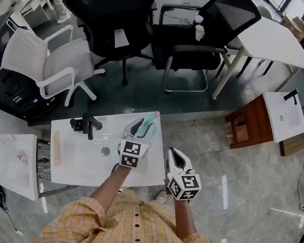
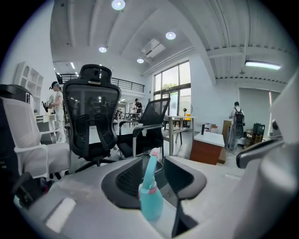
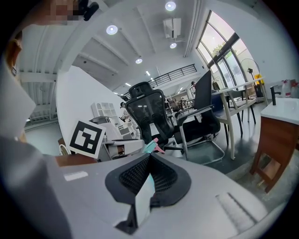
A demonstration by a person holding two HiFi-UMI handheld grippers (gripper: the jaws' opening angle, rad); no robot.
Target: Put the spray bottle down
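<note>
Teal spray bottle: stands upright on the white sink top, right inside the open jaws of the left gripper. It is clear of both pads, with a gap on each side.
Pink collar: rings the bottle's neck about level with the jaw tips, and the nozzle rises above them.
Left gripper: jaws spread wide and pressing on nothing — the bottle sits in the opening, unpinched.
Right gripper: jaws closed flat against each other with nothing between them. It is held off the sink top's right edge, beside the left gripper and a little nearer the person.
Nozzle tip: in the right gripper view it peeks just over the closed jaw tips, beyond them and to their left.
Sink top: lies under the left jaws — the bottle stands near its far right corner.
Black faucet: on the sink top, well to the left of the left jaws.
Drain: between the faucet and the left gripper, nearer the person.
Black office chair: on the floor ahead of the left jaws and a little left, past the sink top's far edge.
</note>
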